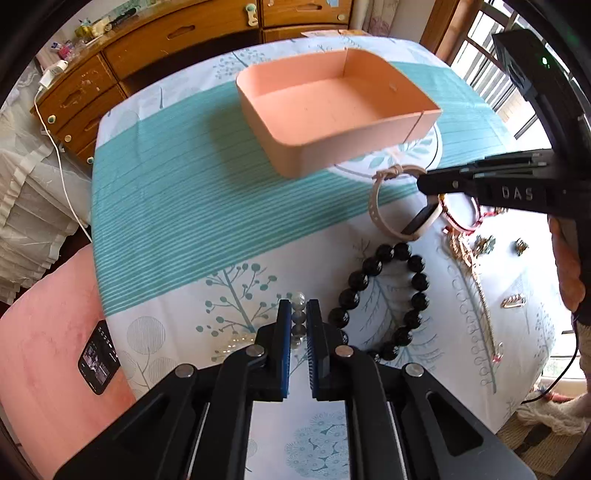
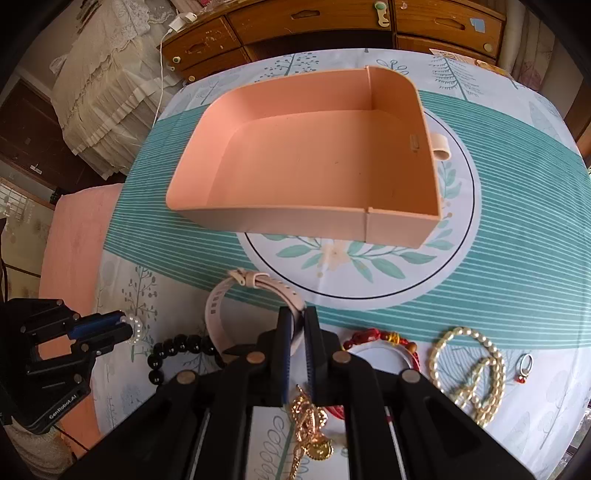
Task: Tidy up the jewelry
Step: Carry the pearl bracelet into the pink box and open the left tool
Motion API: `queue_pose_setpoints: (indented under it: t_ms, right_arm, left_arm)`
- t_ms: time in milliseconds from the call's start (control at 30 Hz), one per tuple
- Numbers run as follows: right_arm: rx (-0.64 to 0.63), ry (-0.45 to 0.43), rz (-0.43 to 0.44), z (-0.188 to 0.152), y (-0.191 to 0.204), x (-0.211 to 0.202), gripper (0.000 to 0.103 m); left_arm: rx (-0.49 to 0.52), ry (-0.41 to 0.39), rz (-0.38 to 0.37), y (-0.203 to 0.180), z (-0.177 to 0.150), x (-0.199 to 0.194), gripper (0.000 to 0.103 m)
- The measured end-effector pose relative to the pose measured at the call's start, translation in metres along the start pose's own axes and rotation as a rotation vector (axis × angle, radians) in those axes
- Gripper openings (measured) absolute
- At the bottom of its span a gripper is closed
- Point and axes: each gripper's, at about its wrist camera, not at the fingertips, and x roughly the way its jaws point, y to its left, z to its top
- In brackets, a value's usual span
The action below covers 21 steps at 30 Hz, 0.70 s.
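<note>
Nearest to the left wrist camera, the left claw [image 1: 297, 314] is clamped on a white pearl bead bracelet [image 1: 298, 306], whose beads sit pinched between the blue pads [image 1: 284, 332] while the rest of the strand lies pale beneath the left finger. Just right of it a bracelet of large glossy black beads [image 1: 384, 295] lies in a loop on the surface [image 1: 166, 206], which is covered by a white and teal striped cloth printed with trees. Right of that loop, a thin gold chain [image 1: 476, 288] runs along the cloth, with small gold pieces [image 1: 512, 301] beside it.

Seen from its own camera, the right claw [image 2: 298, 314] is closed on the strap of a pale pink wristwatch [image 2: 221, 302], the band passing between its fingertips; the buckle end curves away to the left. Under this claw lies a gold chain with a round medallion [image 2: 317, 448], and right of it a red cord bracelet [image 2: 373, 338], a cream pearl necklace [image 2: 476, 373] and a small ring with a red stone [image 2: 524, 365].

Farther off, an open salmon-pink plastic box [image 2: 391, 225] with rounded corners stands on the cloth, apart from both claws. Beyond the surface stands a wooden chest of drawers [image 2: 314, 22]
</note>
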Motion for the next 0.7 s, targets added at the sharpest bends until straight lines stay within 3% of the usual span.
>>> queue_pose_setpoints:
  t_ms: [200,267,433,700]
  right_arm:
    - [0.004,-0.116,0.016,0.006,-0.003,-0.056,0.007]
    - [0.016,-0.170,0.014,0.013,-0.004,-0.073,0.002]
    - [0.068,-0.266,-0.006,0.035,-0.014,-0.094,0.002]
    - [0.068,-0.190,-0.053,0.038,-0.035,-0.065,0.002]
  left_arm:
    - [-0.062,-0.152,0.006,-0.018,0.037,-0.054,0.005]
    - [-0.090,-0.208,0.011,-0.028,0.057,-0.069,0.005]
    - [-0.187,-0.291,0.022,-0.036,0.102,-0.082,0.005]
    - [-0.275,-0.294,0.062,-0.038,0.155,-0.045,0.005]
